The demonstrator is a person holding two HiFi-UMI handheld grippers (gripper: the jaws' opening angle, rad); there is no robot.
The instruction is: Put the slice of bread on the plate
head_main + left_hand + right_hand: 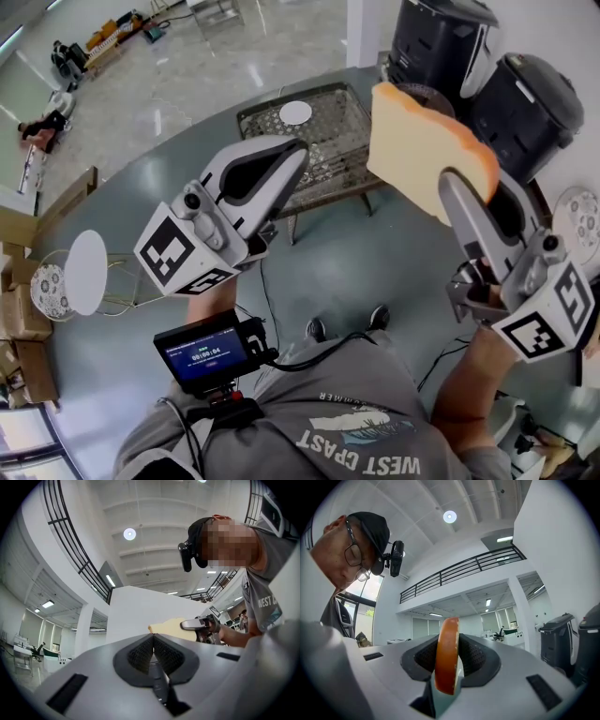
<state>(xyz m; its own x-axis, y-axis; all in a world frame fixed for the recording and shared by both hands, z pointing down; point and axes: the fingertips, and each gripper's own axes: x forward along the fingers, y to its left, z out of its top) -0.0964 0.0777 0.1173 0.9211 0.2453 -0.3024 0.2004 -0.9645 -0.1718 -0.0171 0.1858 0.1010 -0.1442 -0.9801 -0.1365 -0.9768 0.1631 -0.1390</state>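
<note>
Transport step: right tool [461, 186] clamping bread [422, 150] by crust, holding it airborne right of mesh worktop [337, 141]. Left tool [292, 155] closed, empty. Next, prob.: taking bread over white plate [295, 112] on worktop, laying flat, releasing.

Crusted bread slice [427, 155] held upright, aloft.

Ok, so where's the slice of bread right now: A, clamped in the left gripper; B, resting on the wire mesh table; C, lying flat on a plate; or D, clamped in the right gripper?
D: the right gripper has its jaws closed on the crust edge of the slice of bread and holds it up in the air. The left gripper has its jaws together with nothing between them.
</note>
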